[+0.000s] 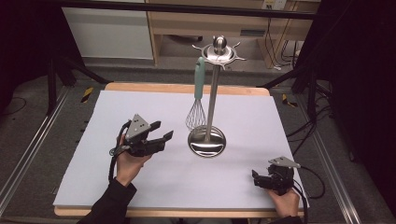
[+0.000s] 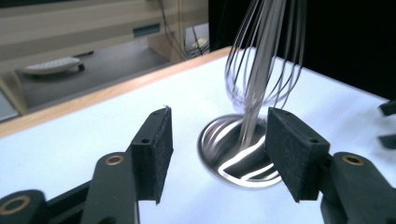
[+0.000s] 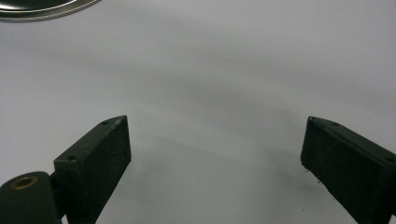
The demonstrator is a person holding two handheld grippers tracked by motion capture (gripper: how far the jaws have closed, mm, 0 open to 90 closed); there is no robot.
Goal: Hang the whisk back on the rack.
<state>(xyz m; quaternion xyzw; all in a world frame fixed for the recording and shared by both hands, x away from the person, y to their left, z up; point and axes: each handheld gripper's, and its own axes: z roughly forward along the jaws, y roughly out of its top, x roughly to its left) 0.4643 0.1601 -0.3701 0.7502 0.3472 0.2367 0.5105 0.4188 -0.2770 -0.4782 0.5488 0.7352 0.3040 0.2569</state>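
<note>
High view: we see a whisk (image 1: 198,100) hanging from a steel stand (image 1: 210,100) mid-desk (image 1: 140,186); the left gripper (image 1: 162,130), jaws spread, hovers just left of its base, while the right gripper (image 1: 256,178) rests near the front right corner, well apart. Left gripper view: between our spread jaws, the whisk wires (image 2: 261,65) hang ahead over the round base (image 2: 233,154). Right gripper view: our jaws stand wide over bare desk; the base rim (image 3: 42,8) is far off.
</note>
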